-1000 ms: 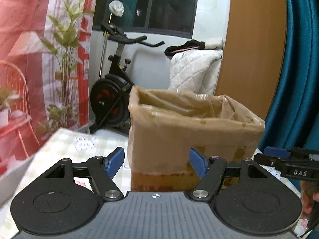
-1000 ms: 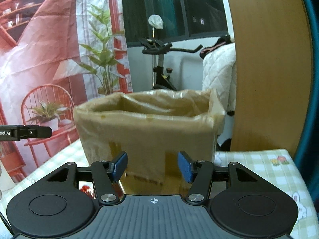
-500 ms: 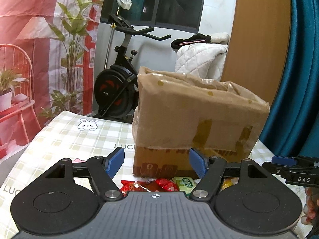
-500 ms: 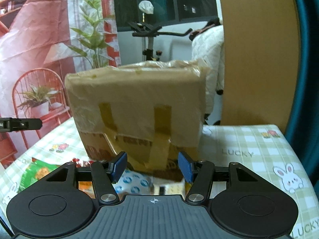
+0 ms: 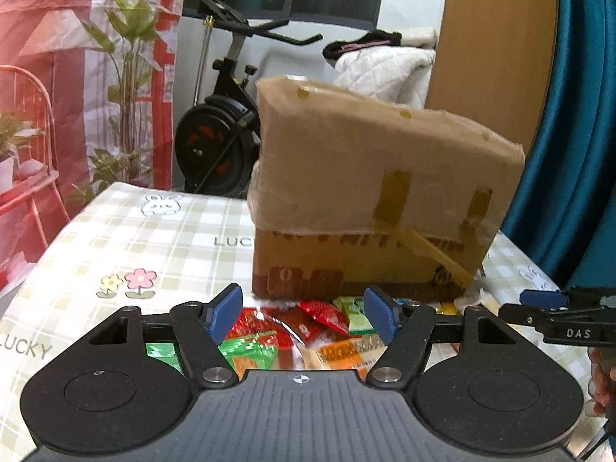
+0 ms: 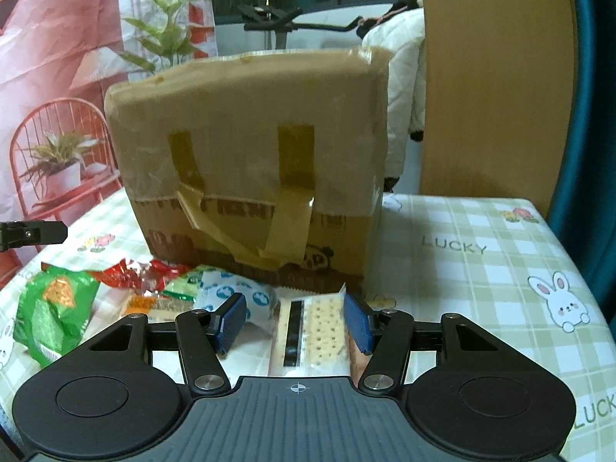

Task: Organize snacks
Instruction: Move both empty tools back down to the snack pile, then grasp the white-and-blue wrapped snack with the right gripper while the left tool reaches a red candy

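Snacks (image 6: 169, 296) lie heaped against the front foot of the cardboard box (image 6: 250, 161). Right gripper (image 6: 294, 321), jaws apart and empty, frames the cracker pack (image 6: 319, 331) nearest that box; left gripper (image 5: 302, 317) gapes wide, empty. Best to lower squarely, then pinch.

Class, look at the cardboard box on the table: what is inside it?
Nothing inside shows. The cardboard box is seen from the side, its walls and plastic liner hiding the interior. The snack packets lie outside, in front of it.
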`<state>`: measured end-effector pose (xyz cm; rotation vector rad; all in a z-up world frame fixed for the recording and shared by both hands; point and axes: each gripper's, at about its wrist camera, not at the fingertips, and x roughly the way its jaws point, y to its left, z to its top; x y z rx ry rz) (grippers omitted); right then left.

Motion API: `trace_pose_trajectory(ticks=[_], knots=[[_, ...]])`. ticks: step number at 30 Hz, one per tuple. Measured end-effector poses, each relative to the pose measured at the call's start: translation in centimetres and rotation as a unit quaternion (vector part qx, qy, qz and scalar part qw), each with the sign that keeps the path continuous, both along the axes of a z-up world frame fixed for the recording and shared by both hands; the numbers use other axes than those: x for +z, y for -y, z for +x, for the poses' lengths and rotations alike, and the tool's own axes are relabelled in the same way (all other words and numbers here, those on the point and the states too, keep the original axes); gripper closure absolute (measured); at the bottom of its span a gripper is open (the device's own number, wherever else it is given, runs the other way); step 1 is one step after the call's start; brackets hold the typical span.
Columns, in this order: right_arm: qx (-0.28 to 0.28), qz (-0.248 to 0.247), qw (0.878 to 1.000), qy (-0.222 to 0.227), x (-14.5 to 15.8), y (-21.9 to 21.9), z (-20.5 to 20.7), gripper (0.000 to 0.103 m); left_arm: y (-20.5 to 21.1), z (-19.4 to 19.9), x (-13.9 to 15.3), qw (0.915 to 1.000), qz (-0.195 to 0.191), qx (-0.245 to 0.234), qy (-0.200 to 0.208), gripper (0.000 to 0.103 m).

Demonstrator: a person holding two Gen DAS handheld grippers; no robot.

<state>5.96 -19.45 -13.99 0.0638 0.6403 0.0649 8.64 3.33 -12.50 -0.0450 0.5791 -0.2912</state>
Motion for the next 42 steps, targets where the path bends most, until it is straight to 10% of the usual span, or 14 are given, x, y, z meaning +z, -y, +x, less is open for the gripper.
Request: trace_pose_trajectory(ticks=[18,30,42], knots=[[0.038,0.037,0.997,-0.061,-3.2,-5.4,7.9,0.05,-2.1,0.2,-1.8,0.9989,-0.001,0.031,-0.034,0.036],[0.031,-0.037,0.996,-0.074,-4.9,-6.4,9.3,0.04,0.0,1.3,-3.3,0.999,-0.011,0.001,-0.043,0.039],[0.029,-0.077,0.994,-0.07,-3.9,-6.4,7.8,0.061,0.9,1.0,-4.5,0.9973,-0.013,-0.046,-0.056,0.054]])
